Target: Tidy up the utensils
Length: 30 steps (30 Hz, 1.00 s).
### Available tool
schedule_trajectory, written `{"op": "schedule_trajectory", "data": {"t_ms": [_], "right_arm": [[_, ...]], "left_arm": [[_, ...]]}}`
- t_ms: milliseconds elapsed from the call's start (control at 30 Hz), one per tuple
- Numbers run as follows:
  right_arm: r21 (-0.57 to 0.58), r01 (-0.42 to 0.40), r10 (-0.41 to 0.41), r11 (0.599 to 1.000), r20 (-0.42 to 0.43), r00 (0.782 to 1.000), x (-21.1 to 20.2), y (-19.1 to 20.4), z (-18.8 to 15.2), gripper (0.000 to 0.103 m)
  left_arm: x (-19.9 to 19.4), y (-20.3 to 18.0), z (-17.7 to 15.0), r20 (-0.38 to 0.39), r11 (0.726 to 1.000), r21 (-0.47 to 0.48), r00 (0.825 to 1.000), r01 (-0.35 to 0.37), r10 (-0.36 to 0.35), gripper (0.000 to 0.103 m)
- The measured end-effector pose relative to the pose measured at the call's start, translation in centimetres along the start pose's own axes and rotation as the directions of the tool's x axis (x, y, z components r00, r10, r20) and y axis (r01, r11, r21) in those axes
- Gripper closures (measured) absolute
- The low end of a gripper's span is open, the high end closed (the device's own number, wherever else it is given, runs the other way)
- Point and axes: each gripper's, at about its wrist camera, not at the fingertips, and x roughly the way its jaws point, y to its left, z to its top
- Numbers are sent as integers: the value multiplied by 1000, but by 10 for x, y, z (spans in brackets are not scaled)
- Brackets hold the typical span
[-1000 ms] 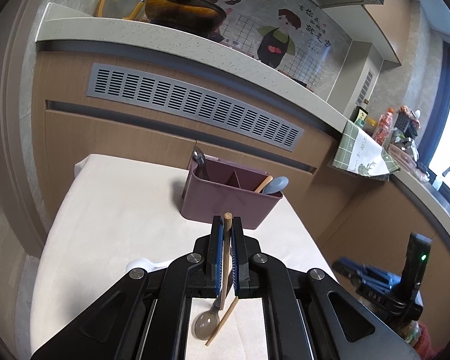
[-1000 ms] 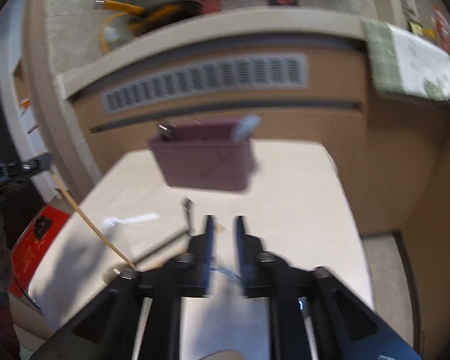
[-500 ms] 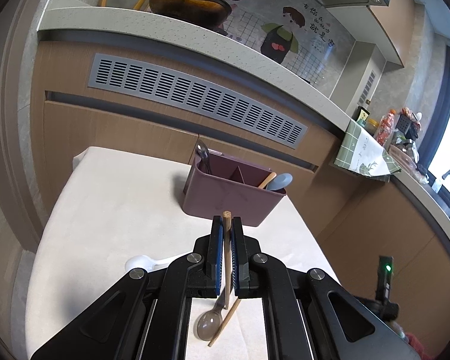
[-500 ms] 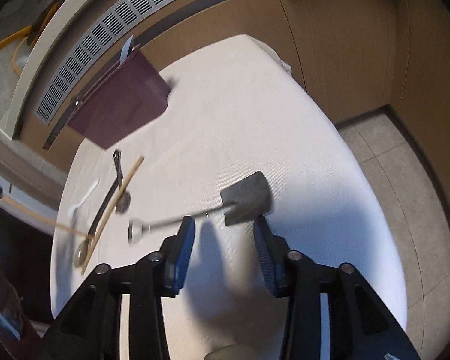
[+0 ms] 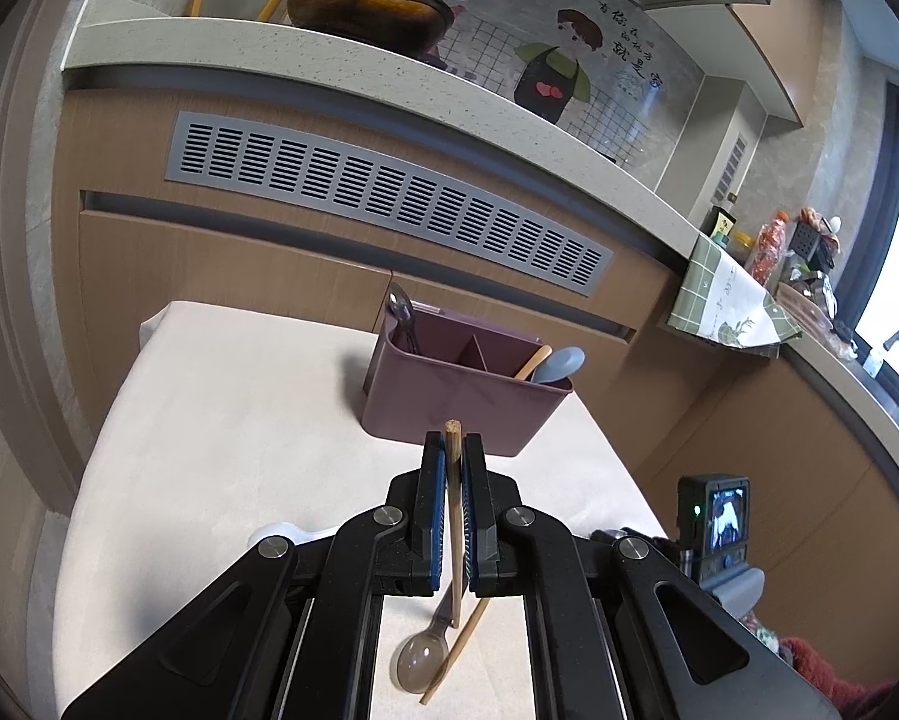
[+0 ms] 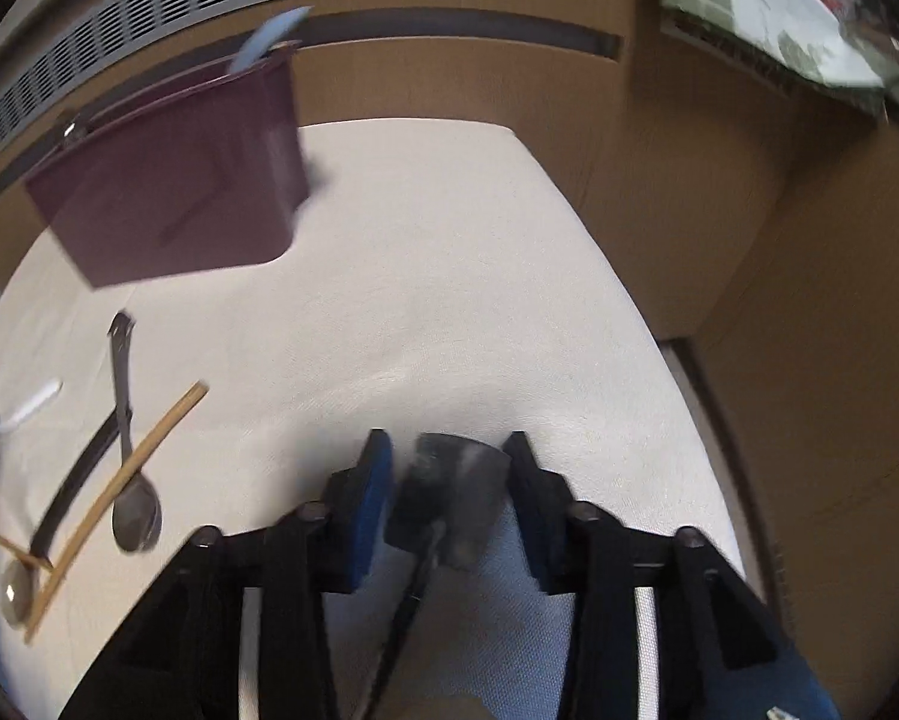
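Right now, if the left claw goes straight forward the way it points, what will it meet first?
Most likely the purple holder. It stands directly ahead of the left claw, which is shut on a chopstick. Only bare tablecloth seems to lie between them, though depth is hard to judge.

Daylit fisheye views; right wrist motion-blurred, left wrist sharp.

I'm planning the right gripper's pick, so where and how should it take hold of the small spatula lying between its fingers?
Grip the thin handle just behind the blade, coming from above. The spatula lies flat on the table, and its dark blade fills most of the gap of the open right gripper, leaving little room. The handle is narrow, so the fingers would probably close on it more easily.
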Motion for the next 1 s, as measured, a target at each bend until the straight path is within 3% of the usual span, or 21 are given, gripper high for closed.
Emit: {"op": "schedule_trajectory", "data": {"t_ms": [200, 300, 500, 600, 633, 733, 867, 933, 1000], "right_arm": [[-64, -116, 124, 991, 140, 982, -41, 2, -8, 76], [-101, -138, 161, 985, 267, 950, -78, -1, -7, 76], [-116, -171, 204, 978, 414, 887, -115, -8, 7, 79], [-115, -187, 219, 976, 458, 862, -123, -4, 13, 87], [-113, -195, 225, 974, 470, 854, -124, -4, 18, 101], [-122, -215, 247, 969, 487, 838, -122, -5, 29, 100], [-142, -231, 271, 963, 454, 849, -109, -1, 37, 100], [-142, -232, 271, 962, 418, 867, -102, -4, 38, 100], [-129, -263, 292, 956, 364, 884, -92, -14, 38, 87]], "left_arm": [[-1, -2, 1, 9, 1000, 2, 1000, -7, 7, 98], [-3, -6, 3, 18, 1000, 8, 1000, -7, 6, 98], [-5, -18, 12, 41, 999, 39, 999, -7, 5, 98], [-2, -22, 18, 51, 999, 53, 999, -9, 6, 98], [-1, -23, 20, 53, 998, 56, 999, -7, 4, 98], [5, -25, 27, 57, 998, 63, 998, -7, 3, 98], [12, -24, 30, 43, 998, 58, 999, -7, 5, 98], [16, -22, 31, 35, 998, 55, 999, -10, 8, 98], [19, -18, 31, 28, 999, 49, 1000, -6, 5, 98]]}}
